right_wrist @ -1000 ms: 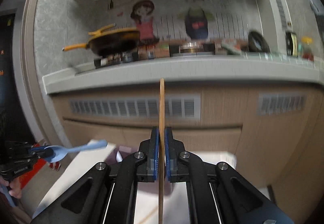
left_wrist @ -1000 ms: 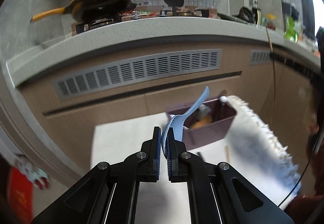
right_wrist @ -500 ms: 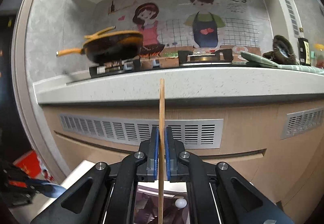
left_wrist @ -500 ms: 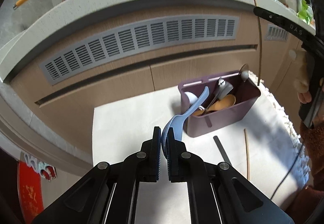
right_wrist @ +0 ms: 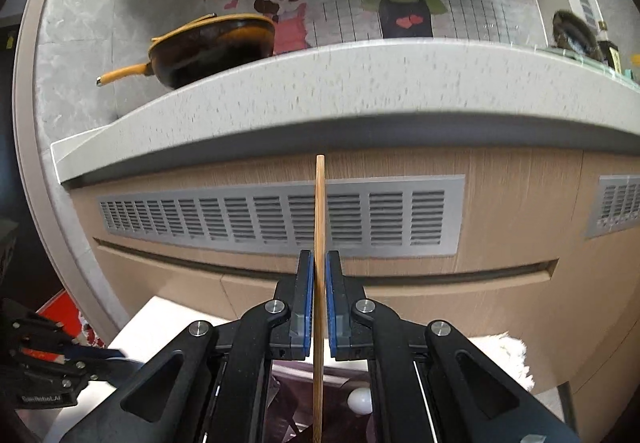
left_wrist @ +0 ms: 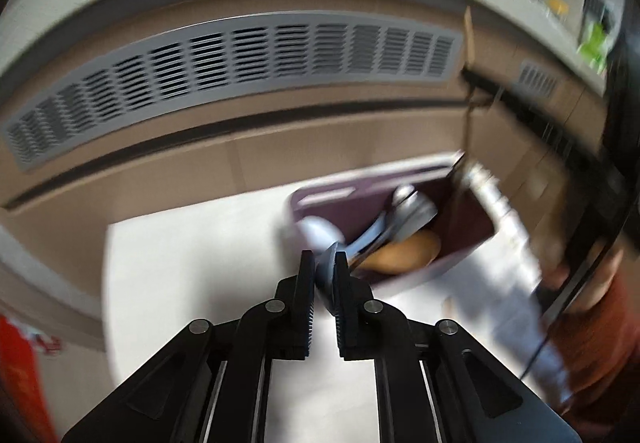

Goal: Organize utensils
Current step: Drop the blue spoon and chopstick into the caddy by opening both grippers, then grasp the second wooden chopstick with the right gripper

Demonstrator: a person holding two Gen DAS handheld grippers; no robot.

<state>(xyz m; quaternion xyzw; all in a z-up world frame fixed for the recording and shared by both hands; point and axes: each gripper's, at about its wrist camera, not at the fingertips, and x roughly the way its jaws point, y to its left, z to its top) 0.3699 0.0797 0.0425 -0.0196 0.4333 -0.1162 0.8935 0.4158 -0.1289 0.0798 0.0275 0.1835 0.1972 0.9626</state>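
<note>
1. Left wrist view: over the last second the purple utensil caddy [left_wrist: 404, 239] has come from the far middle of the frame to just past the fingertips, at about 1 o'clock. The picture is blurred by motion, so the approach looks unfinished.
2. The left tongs [left_wrist: 323, 275] are narrow and clamp the bowl of the blue plastic spoon [left_wrist: 326, 273]. Its handle, which half a second ago rose clear of the caddy rim, now points down into the box; I judge the drop to be near.
3. Inside the caddy lie a metal spoon [left_wrist: 408, 217] and a wooden spoon [left_wrist: 404, 253], both blurred. The caddy stands on the white surface [left_wrist: 192, 263].
4. Right wrist view: the camera has tilted down, so the counter edge now fills the middle, and the caddy [right_wrist: 348, 415] shows at 6 o'clock under the tongs.
5. The right tongs [right_wrist: 319, 299] are nearly closed on a bamboo chopstick [right_wrist: 320, 211], held upright, thin and pale brown, its lower end over the caddy opening.
6. At 8 o'clock the left tongs [right_wrist: 108, 359] appear, dark and low.
</note>
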